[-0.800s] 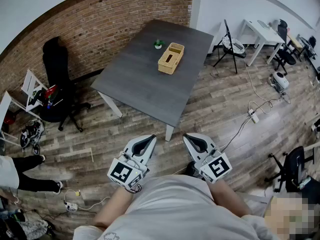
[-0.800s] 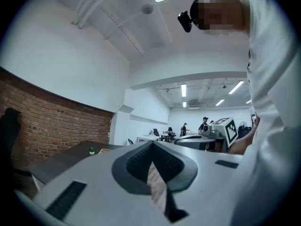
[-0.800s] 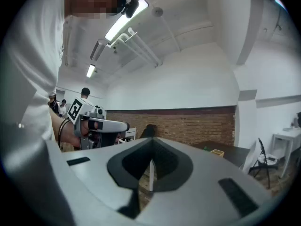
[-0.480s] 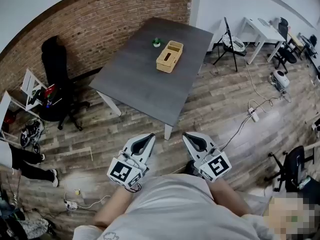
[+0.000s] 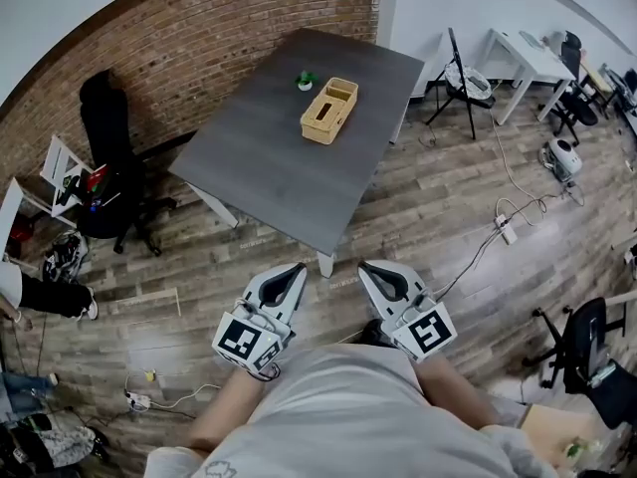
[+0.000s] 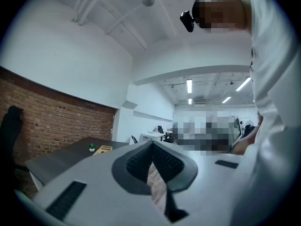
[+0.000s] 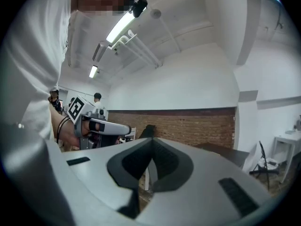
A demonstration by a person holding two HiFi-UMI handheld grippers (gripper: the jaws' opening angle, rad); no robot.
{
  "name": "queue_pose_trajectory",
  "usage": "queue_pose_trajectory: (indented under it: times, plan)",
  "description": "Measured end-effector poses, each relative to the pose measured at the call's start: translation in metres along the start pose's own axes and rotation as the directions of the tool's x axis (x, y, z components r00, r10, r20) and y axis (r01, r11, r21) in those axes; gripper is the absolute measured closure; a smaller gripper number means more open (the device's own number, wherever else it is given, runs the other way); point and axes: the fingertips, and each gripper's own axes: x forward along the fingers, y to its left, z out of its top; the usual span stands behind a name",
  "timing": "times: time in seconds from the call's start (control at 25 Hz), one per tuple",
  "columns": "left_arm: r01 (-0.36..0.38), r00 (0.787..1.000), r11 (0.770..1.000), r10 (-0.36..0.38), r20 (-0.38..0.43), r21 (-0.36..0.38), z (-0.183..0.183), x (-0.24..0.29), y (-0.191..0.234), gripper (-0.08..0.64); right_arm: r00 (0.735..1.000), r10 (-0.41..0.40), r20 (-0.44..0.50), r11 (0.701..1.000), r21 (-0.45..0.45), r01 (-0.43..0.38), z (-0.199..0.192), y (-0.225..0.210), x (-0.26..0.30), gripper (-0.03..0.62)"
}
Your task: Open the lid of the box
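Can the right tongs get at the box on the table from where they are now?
Probably not yet: the right tongs sit shut near the person's body, the box far across the table. Nothing seems to block the way.

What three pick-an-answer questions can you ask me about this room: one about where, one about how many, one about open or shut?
1. Where is the box? A on the table; B in a gripper; C under the table.
2. How many things stand on the table? A two; B four; C six.
3. How are the left gripper and right gripper? A both open; B both shut, empty; C holding the box.
Answers: 1 A, the box sits on the tabletop. 2 A, only the box and a plant. 3 B, both pairs of jaws are together, far from the table.
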Motion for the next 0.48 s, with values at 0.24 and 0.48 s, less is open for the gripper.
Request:
queue_pose_trajectory:
  times: [0.24, 0.48]
  plan:
    - [-0.003, 1.0, 1.0, 0.003, -0.009, -0.01, -0.003, 0.049, -0.022, 0.549, 0.999, 0.039, -0.021, 0.999, 0.037, -0.038, -0.01, -0.042, -0.016, 0.517]
    - [0.009, 1.0, 1.0, -0.009, -0.03, -0.01, -0.011, 0.095, -0.051, 0.549, 0.999, 0.031, -0.02, 0.997, 0.077, -0.029, -0.023, -0.088, -0.045, 0.46]
